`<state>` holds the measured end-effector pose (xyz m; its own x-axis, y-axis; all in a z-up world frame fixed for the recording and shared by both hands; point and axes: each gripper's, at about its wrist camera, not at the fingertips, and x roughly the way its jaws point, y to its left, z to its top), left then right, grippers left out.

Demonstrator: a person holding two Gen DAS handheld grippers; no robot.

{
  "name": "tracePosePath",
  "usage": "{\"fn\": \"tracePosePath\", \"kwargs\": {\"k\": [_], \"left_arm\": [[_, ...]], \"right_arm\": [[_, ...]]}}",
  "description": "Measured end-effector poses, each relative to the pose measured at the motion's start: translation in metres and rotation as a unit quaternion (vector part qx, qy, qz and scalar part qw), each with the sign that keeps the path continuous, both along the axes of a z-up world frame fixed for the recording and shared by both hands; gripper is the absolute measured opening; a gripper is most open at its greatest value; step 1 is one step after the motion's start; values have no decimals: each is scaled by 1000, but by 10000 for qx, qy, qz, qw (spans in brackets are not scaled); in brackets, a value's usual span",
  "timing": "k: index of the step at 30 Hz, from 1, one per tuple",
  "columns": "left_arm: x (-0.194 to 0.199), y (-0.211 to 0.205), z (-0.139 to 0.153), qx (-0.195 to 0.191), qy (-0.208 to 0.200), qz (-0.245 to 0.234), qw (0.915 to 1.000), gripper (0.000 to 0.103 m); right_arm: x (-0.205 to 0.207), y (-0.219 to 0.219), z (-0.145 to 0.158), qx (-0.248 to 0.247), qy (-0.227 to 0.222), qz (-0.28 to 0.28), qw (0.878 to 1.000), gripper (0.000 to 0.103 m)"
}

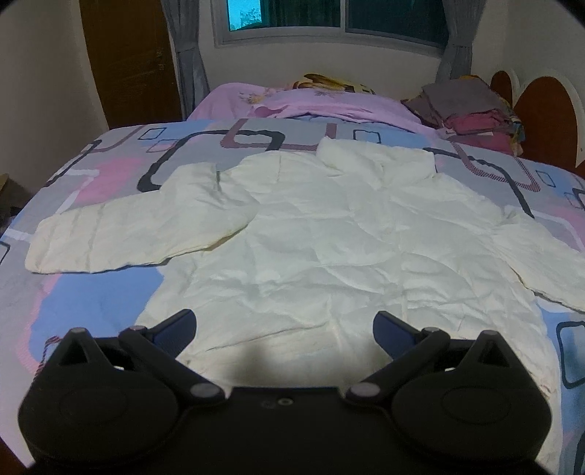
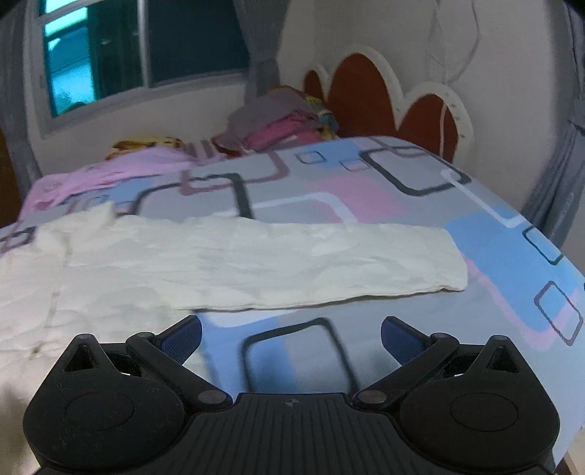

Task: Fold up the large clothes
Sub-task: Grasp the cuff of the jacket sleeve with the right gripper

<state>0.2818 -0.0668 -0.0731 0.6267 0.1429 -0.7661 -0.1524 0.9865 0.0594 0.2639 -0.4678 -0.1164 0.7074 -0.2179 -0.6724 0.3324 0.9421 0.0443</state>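
A large cream-white long-sleeved garment (image 1: pixel 321 234) lies flat and wrinkled on the bed, collar toward the window, both sleeves spread sideways. My left gripper (image 1: pixel 284 329) hovers open above its lower hem, nothing between its fingers. In the right wrist view the garment's right sleeve (image 2: pixel 292 266) stretches across the bedspread, its cuff (image 2: pixel 449 263) pointing to the right. My right gripper (image 2: pixel 290 339) stands open over bare bedspread just in front of that sleeve, holding nothing. The garment's left sleeve (image 1: pixel 128 234) lies toward the bed's left edge.
The bed carries a patterned blue, pink and grey bedspread (image 2: pixel 384 204). A pink blanket (image 1: pixel 292 102) and a pile of folded clothes (image 1: pixel 471 109) sit at the far end by the headboard (image 2: pixel 369 95). A window (image 1: pixel 329 18) and a brown door (image 1: pixel 128 58) are beyond.
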Motion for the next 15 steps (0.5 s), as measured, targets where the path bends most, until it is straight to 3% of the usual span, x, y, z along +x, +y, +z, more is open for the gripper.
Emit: {"fn": "tracePosePath", "kwargs": {"k": [15], "left_arm": [[43,-25,-23,211,175,-52,9996,103]], "right_arm": [[41,-126,-61,636,203,-1152,9911,102]]}}
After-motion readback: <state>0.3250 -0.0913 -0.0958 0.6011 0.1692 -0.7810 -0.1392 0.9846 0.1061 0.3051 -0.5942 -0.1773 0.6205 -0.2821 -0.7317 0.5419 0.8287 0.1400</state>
